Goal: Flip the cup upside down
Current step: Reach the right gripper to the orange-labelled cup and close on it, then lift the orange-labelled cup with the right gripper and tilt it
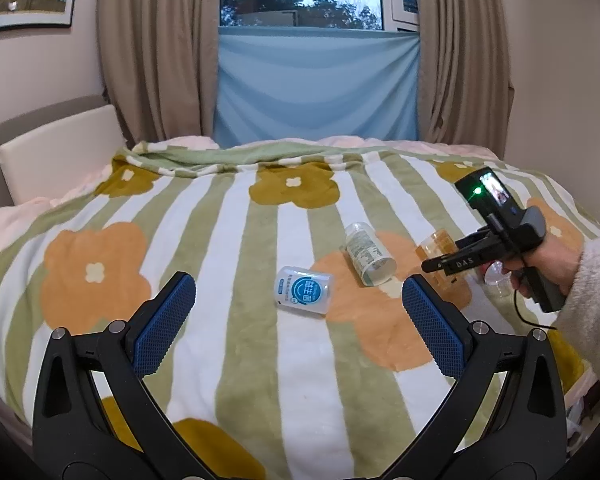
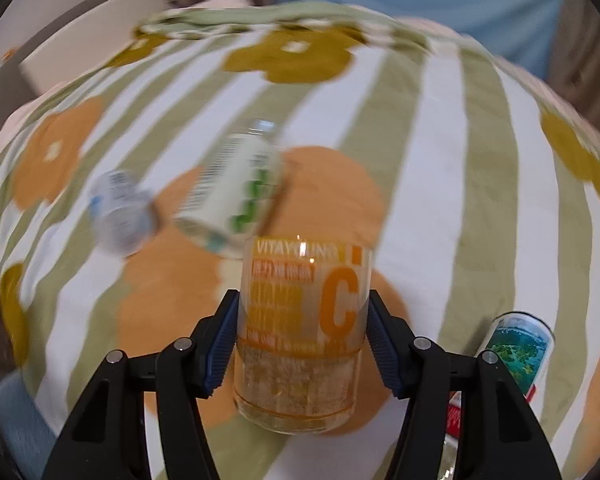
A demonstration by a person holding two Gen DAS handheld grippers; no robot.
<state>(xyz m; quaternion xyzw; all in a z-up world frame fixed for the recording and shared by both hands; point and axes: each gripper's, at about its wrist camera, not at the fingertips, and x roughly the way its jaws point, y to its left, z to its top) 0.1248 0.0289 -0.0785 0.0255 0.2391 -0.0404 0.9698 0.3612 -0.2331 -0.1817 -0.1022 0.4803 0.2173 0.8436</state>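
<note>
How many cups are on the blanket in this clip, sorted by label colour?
Orange-print cup, between the right gripper pads: 1
Blue-label cup, lying on its side: 1
Green-and-white-label cup, lying on its side: 1
Teal-picture cup, by the right gripper, partly hidden: 1
Total: 4 cups. The left gripper holds none.

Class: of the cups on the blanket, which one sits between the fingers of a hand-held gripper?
The orange-printed cup, marked with a big C, clamped by the right hand-held gripper; the other cups lie loose on the blanket.
</note>
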